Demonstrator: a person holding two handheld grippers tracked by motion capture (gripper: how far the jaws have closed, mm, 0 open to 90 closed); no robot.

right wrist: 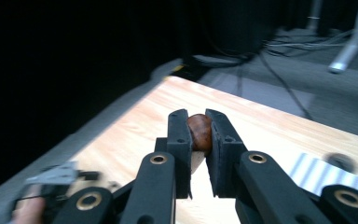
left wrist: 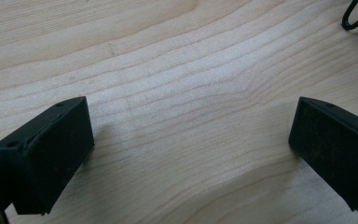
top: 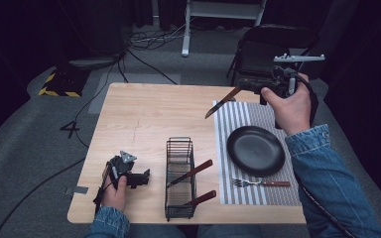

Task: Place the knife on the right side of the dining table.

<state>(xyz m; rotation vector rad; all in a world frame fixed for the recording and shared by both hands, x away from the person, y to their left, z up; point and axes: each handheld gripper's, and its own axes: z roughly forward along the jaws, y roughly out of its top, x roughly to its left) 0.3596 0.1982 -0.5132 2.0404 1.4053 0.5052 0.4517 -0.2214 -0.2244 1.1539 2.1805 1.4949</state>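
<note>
Knife (top: 222, 103) with wood handle is held in air above far edge of striped placemat (top: 243, 119), blade tilted down-left; right gripper (top: 250, 84) clamps its handle, jaws closed tight on the brown handle end (right wrist: 199, 132) in right gripper view. Left gripper (top: 144, 177) rests low on bare table near front-left corner, jaws spread wide, nothing between them; left gripper view shows pale wood grain (left wrist: 182, 93) under the pads (left wrist: 51, 154).

Surface: light wood table (top: 144, 114), rectangular. Placemat on right side carries black plate (top: 255, 150) and fork (top: 260, 183) with wood handle just in front of plate. Black wire caddy (top: 180, 178) stands mid-front, two more wood-handled utensils (top: 191, 173) sticking out toward the right.

Room: grey carpeted floor (top: 39, 129), dark curtains around, cables (top: 149, 39) on floor behind table, black chair (top: 268, 49) at far right, white stand base (top: 186, 29), yellow-black striped block (top: 59, 82) far left.
</note>
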